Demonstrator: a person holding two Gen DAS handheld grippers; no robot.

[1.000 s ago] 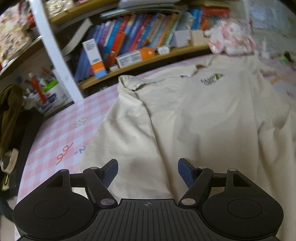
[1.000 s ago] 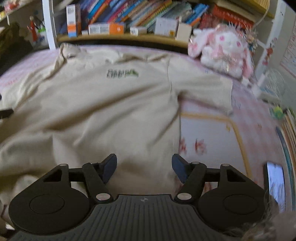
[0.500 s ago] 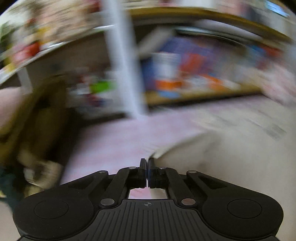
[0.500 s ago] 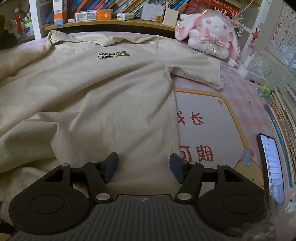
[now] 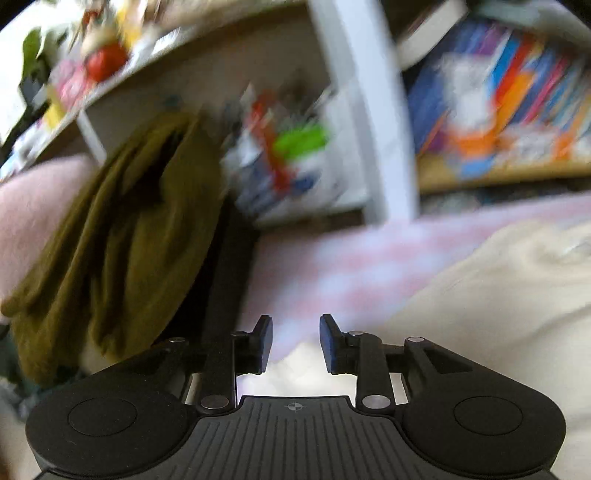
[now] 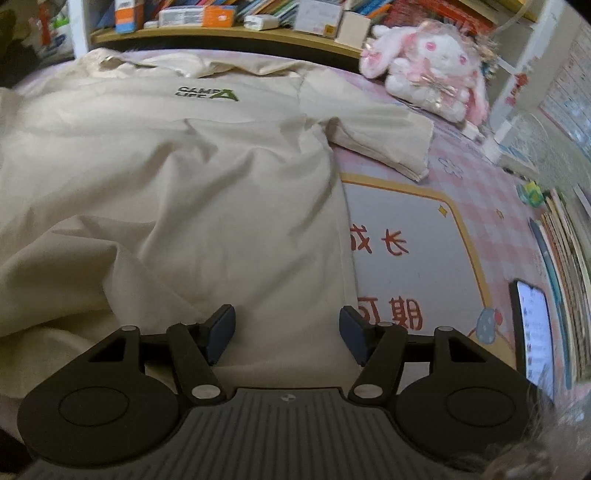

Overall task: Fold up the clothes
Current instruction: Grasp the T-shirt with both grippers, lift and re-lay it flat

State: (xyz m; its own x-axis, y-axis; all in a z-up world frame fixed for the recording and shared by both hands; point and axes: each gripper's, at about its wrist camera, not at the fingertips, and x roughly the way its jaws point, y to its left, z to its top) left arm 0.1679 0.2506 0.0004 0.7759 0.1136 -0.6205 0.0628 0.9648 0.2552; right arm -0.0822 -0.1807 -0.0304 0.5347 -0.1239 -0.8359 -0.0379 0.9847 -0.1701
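In the left wrist view, which is smeared with blur, an olive-brown garment (image 5: 110, 236) hangs at the left of the frame, and to its right stand a white shelf post (image 5: 369, 122) and a row of coloured books (image 5: 509, 99) in the upper right. Low in the centre the left gripper (image 5: 295, 341) has its jaws opening, the blue pads a modest gap apart with nothing clamped between them — through the gap show the pink checked cover (image 5: 332, 258) and the pale edge of the beige T-shirt (image 5: 480, 295), which fills the lower right of that frame. In the right wrist view the same beige T-shirt (image 6: 166, 177) lies spread face up over the left and centre of the frame, creased, its collar toward the upper left below the bookshelf (image 6: 221, 33), a dark chest logo (image 6: 207, 94) near the top centre, and one short sleeve reaching out to the right of centre. The right gripper (image 6: 287, 328) sits at the bottom centre with its jaws standing fairly wide, empty, above the shirt's lower right part; whether the pads touch the cloth I cannot tell. Right of the shirt the printed mat (image 6: 413, 236) lies bare, a pink-and-white plush rabbit (image 6: 432, 74) sits in the upper right, and a lit phone (image 6: 535, 332) lies at the right edge.
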